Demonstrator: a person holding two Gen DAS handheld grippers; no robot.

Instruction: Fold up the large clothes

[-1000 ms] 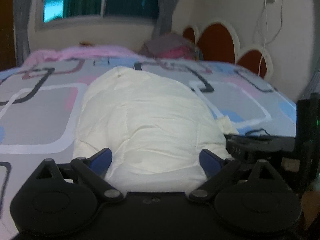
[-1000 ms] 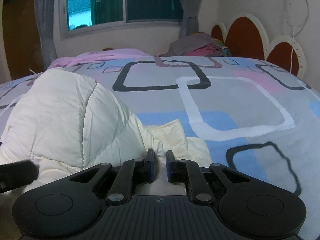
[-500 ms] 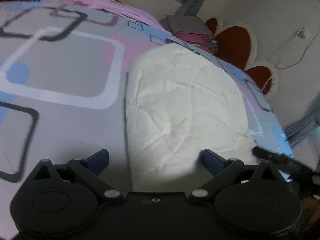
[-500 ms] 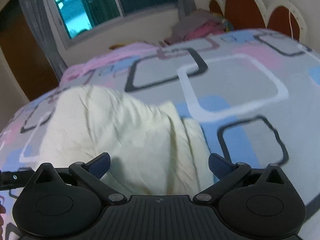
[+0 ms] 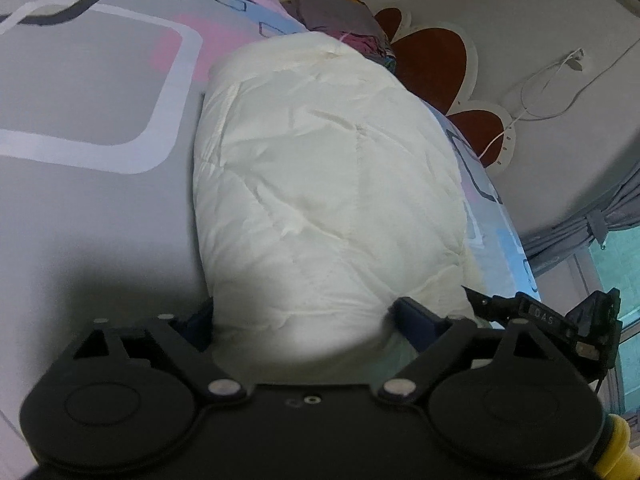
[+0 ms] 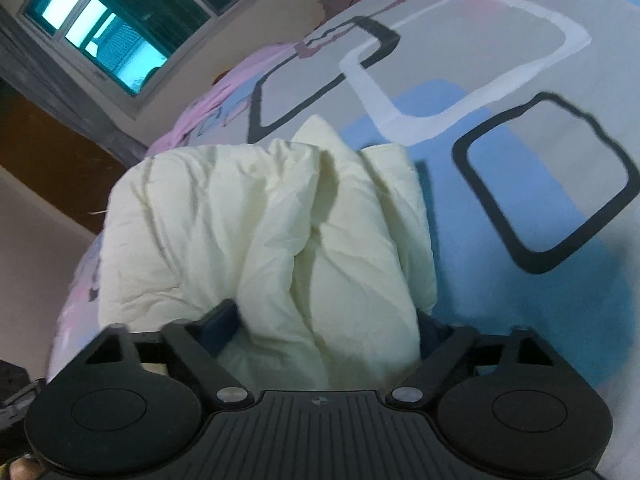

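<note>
Cream quilted fabric, a puffy padded garment (image 5: pixel 328 184), lay bundled into a thick stack on the patterned bedsheet (image 5: pixel 80 92), so most folds seemed done (perhaps one gathering or final fold remained). Both tools pointed steeply downward and rolled sideways at its near end. The left gripper (image 5: pixel 306 322) and right gripper (image 6: pixel 328 330) were closing around the bulk, jaws wide, pads seemingly not yet squeezing.

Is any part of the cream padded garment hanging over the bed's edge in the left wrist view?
No, the cream padded garment lies wholly on the patterned bedsheet.
</note>
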